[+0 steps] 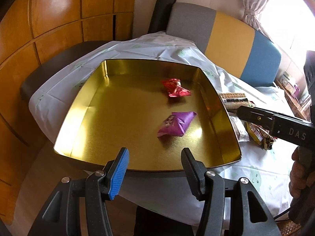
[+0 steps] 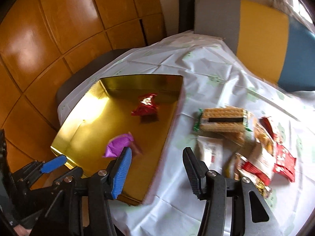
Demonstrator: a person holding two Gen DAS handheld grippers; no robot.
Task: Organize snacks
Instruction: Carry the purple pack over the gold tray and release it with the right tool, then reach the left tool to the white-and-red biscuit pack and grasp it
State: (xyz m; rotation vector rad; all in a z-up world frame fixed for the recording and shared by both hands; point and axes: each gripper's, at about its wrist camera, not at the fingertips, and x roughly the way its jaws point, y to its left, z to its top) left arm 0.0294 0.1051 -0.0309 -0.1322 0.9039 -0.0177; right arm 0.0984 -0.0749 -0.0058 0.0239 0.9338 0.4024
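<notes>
Two packets, one red [image 1: 175,88] and one purple [image 1: 176,123], are counted in the gold tin [image 1: 82,98]; "DAS" is read on the right tongs [image 2: 156,167]. Both the right and the left tongs [image 1: 155,168] are spread, empty.

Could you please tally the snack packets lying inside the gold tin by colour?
Red foil snack packet: 1
Purple foil snack packet: 1
Total inside the gold metal tin: 2
</notes>
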